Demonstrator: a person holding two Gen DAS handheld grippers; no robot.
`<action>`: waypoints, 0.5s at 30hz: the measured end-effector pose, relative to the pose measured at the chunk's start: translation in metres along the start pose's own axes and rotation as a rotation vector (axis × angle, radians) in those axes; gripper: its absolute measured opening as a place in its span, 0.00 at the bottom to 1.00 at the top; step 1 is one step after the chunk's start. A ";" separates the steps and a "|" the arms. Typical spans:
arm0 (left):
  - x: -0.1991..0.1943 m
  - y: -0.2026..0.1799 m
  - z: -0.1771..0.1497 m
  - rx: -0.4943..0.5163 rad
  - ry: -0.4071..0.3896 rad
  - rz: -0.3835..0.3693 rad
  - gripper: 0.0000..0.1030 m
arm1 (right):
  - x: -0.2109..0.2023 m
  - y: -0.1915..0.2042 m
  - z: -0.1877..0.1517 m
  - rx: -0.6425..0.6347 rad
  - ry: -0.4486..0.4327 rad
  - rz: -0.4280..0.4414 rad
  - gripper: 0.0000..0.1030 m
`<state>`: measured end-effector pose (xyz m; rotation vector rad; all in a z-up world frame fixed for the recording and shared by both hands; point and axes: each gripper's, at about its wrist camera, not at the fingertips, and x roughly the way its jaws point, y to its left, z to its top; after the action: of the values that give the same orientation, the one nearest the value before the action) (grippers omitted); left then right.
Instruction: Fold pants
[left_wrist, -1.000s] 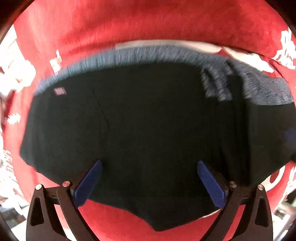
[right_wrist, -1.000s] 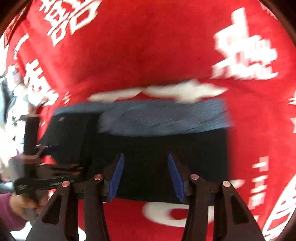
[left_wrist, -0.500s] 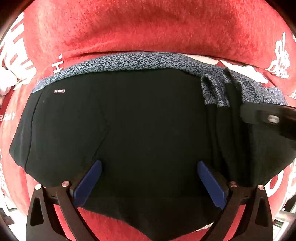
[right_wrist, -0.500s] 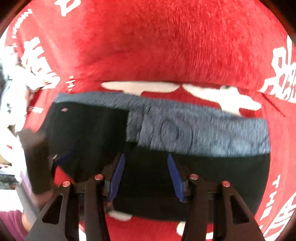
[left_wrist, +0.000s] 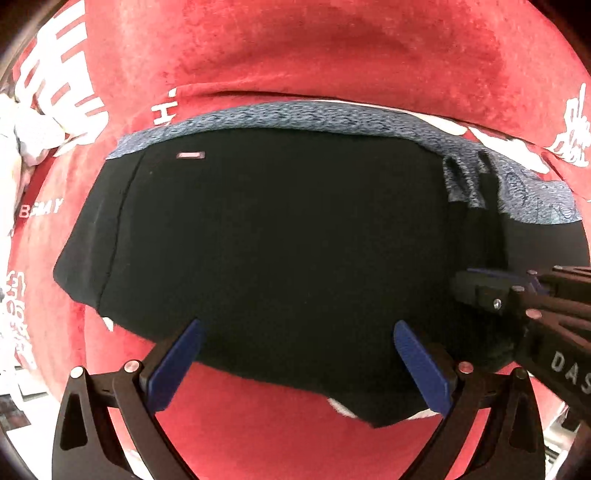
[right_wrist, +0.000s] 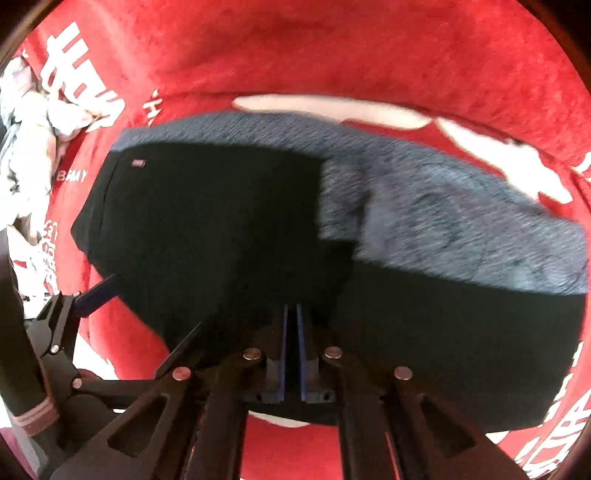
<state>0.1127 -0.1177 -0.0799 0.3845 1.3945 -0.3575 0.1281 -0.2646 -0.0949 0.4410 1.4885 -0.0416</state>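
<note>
The black pants (left_wrist: 277, 236) with a blue-grey patterned waistband (left_wrist: 295, 114) lie folded on a red cloth (left_wrist: 314, 48). My left gripper (left_wrist: 295, 354) is open, its blue fingers spread over the near edge of the pants. My right gripper (right_wrist: 291, 325) is shut on the black fabric of the pants (right_wrist: 207, 229) near their front edge. It also shows in the left wrist view (left_wrist: 491, 288) at the right, low on the pants. The waistband (right_wrist: 443, 214) looks blurred in the right wrist view.
The red cloth (right_wrist: 332, 48) with white printed characters covers the whole surface. A crumpled white and light garment (right_wrist: 29, 122) lies at the far left edge. The left gripper (right_wrist: 85, 299) shows at the left of the right wrist view.
My right gripper has come down onto the pants and closed on the black fabric. My left gripper stays open and has drifted slightly back from the pants.
</note>
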 end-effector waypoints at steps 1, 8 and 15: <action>0.001 0.001 -0.002 0.003 0.000 0.005 1.00 | -0.001 0.003 -0.001 0.010 -0.007 0.021 0.05; 0.006 0.026 0.000 -0.008 0.002 0.013 1.00 | -0.016 0.024 -0.012 -0.062 -0.019 -0.034 0.07; 0.002 0.052 -0.011 -0.027 -0.003 0.017 1.00 | -0.020 0.033 -0.023 -0.087 0.002 -0.109 0.26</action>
<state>0.1276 -0.0664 -0.0806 0.3733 1.3907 -0.3247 0.1141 -0.2316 -0.0677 0.2896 1.5090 -0.0618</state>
